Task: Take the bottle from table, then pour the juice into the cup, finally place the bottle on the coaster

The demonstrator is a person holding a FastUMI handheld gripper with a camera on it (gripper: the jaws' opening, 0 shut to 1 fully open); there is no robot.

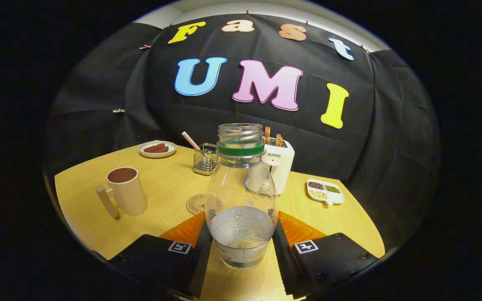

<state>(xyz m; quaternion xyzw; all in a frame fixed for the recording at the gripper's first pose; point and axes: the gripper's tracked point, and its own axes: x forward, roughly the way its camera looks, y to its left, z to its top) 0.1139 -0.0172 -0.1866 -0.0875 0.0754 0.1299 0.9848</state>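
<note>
Claw (242,240) fingers sit on either side of the bottle (241,200), each pressed against its lower body; claw is pinching the bottle. Bottle stands upright on the desk (165,184), clear plastic, no cap, green ring at neck, approx. one-third full of clear liquid.

Items, L to R rel. to claw:
- Cup (126,190): ahead and well left of the left finger. Beige mug w/ straight wooden handle pointing left; dark reddish interior.
- Plate (157,149): far ahead-left, beyond the cup, near the desk's back edge. Holds brown food pieces.
- Coaster (196,204): just ahead of the left finger, round, flat on desk, partly hidden behind the bottle.
- Wire basket (205,159): beyond the coaster, w/ a striped straw leaning out to the left.
- Toaster (280,165): directly beyond the bottle, white, two slices of bread standing in its slots.
- Divided dish (325,191): ahead-right of the right finger, white, compartments w/ grains or seeds.
</note>
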